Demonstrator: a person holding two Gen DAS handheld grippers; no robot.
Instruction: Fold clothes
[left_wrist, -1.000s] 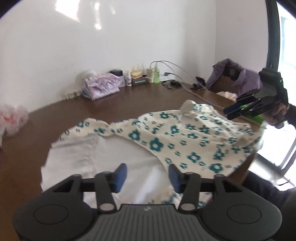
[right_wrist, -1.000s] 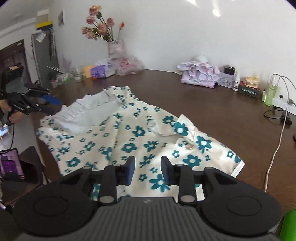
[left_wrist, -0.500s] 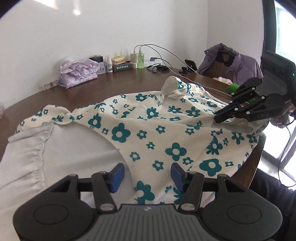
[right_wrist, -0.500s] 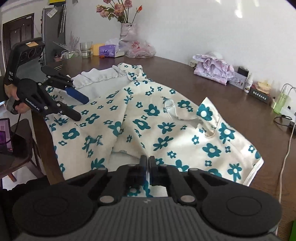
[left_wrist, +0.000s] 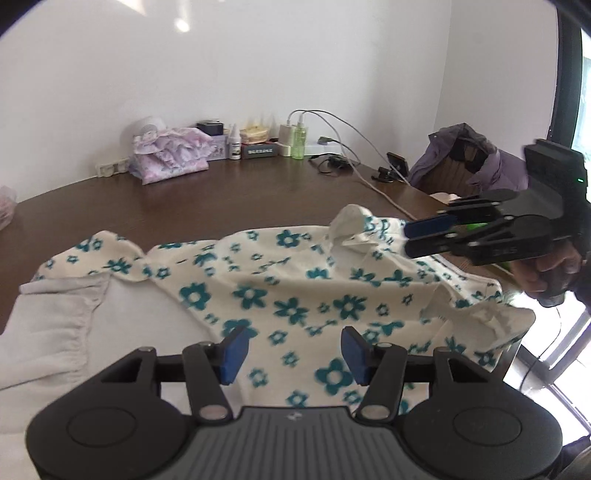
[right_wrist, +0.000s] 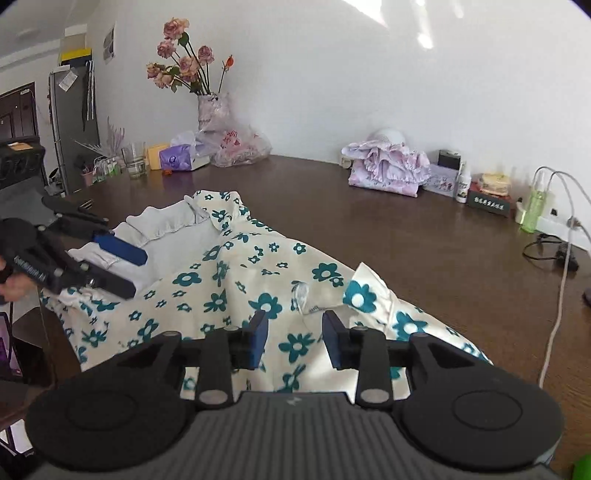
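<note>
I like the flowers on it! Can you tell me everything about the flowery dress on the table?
The dress is cream cloth, soft and thin-looking, printed with big and small teal flowers. Plain white fabric with a ruffled edge shows at one end. It lies spread and rumpled on the brown table, one corner flipped up, one side hanging over the table's edge. Both claws, left and right, hover open over it; neither grips it, and the right one's jaws are opening.
</note>
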